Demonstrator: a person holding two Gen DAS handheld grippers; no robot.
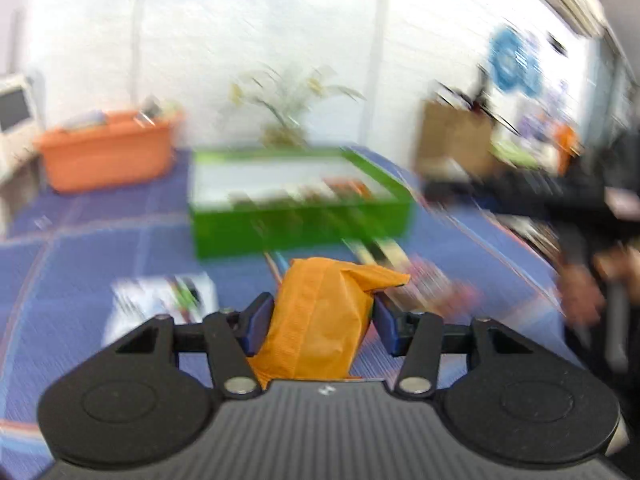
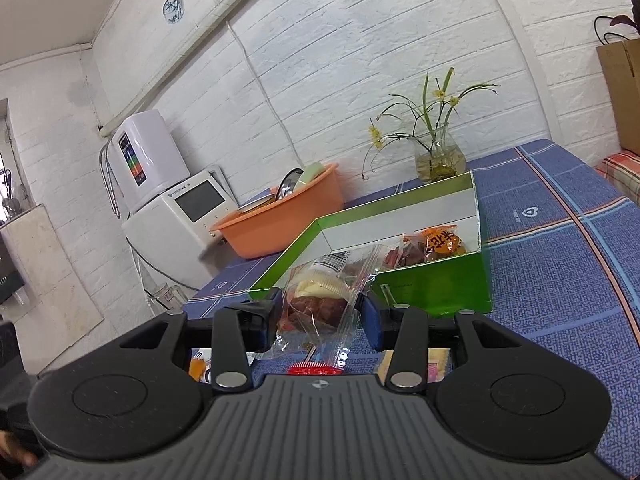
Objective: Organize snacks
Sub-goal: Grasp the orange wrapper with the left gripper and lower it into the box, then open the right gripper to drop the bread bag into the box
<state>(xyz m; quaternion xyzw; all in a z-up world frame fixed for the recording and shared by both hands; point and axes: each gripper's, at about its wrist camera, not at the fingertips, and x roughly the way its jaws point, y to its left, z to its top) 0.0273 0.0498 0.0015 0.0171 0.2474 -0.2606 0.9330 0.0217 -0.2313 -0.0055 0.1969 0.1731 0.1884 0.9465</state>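
Left gripper clamps orange packet; right gripper clamps clear-wrapped cake, green box just beyond.

The left gripper is black plastic. It has a ribbed grey plate in the middle, with a small round mark at its 12 o'clock edge. Two round black humps sit at 9 and 3 o'clock. Two shiny silver pins join the thin black bars. Its finger pads are dark blue. The right gripper looks the same.

Orange packet upright; clear-wrapped cake before green box.
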